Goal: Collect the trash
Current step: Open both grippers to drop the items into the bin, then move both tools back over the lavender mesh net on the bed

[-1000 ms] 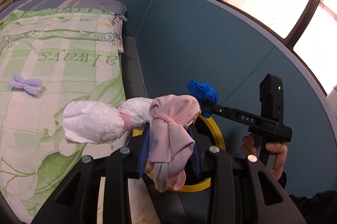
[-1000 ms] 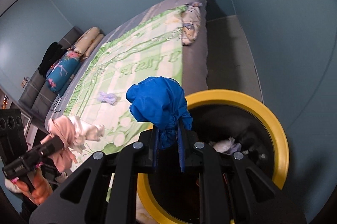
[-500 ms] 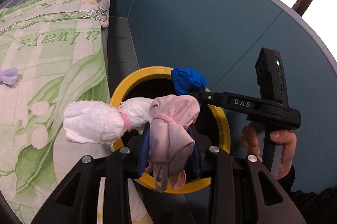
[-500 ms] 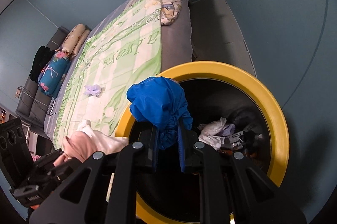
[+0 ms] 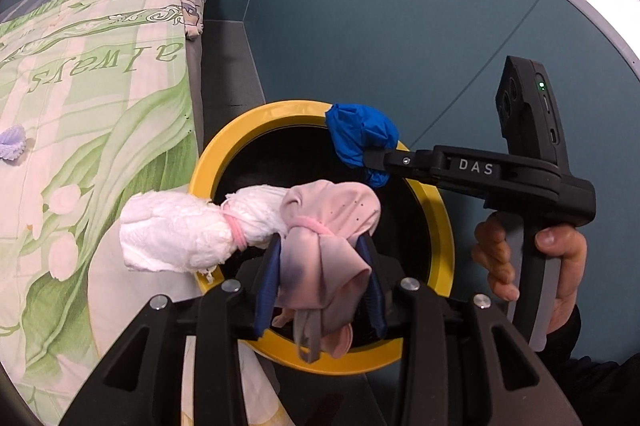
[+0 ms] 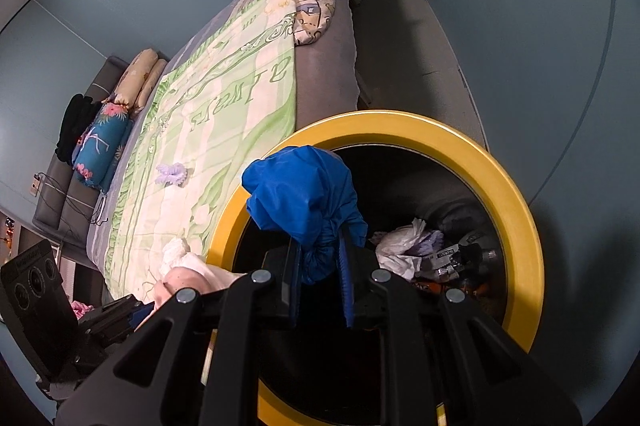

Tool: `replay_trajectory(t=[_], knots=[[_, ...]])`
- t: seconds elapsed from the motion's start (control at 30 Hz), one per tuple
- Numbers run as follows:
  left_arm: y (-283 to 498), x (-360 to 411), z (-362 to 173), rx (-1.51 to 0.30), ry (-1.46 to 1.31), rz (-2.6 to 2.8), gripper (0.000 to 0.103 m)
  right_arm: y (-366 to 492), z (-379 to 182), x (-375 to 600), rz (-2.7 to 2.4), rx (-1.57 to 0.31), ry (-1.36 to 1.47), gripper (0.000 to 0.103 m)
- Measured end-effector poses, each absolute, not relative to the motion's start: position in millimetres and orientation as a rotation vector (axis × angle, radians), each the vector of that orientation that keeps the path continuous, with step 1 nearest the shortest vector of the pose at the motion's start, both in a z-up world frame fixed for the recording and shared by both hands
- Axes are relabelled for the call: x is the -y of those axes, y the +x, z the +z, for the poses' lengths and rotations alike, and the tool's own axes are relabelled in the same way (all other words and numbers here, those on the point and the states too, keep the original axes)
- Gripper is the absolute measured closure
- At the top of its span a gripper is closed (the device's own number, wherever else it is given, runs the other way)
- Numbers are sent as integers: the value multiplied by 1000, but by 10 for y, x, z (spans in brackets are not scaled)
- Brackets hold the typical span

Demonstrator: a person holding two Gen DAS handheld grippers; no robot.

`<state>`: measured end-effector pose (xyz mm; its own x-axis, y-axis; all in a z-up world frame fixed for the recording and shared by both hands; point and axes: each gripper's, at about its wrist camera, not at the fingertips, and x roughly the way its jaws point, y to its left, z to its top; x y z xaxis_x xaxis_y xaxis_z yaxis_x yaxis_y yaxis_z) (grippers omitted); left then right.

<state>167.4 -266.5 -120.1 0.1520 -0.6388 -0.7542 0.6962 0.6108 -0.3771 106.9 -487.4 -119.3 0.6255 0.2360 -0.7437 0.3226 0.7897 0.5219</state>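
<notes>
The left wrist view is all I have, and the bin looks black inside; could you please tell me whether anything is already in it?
Observer: Yes. In the right wrist view, crumpled white paper and dark wrappers lie at the bottom of the yellow-rimmed bin.
Operator: Thank you. Is the right gripper's blue bundle over the opening?
Observer: It is. The right gripper is shut on the blue bundle, which hangs inside the rim's outline, near the bed-side edge.
Operator: Is any trash left on the bed beyond my frame?
Observer: Only the small lilac scrap on the green quilt. Farther up, the right view shows pillows and a blue floral cushion.
</notes>
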Motion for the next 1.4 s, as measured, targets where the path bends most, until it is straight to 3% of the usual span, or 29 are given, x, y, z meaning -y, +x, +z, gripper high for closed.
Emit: replay_trajectory(t=[0.13,0.43,0.6,0.8,1.4], knots=[[1658,2627,-1193,-1052,45,-959,63,1068,-1187,4890,-49,-909,703,83],[1595,2390,-1033,-1008,9,-924,31,1027,-1160,4961,-61,-883,726,58],[1617,2063,-814,-920,-17,-790,19,1021,-1078,4955,-56,-844,707,54],[1640,1779,-647,-820,18,-687,14,1085,-948,4852,-17,-821,673,47],[2145,650,-464,-712,-86,-443,10,1999,-821,3892,157,-874,552,44]])
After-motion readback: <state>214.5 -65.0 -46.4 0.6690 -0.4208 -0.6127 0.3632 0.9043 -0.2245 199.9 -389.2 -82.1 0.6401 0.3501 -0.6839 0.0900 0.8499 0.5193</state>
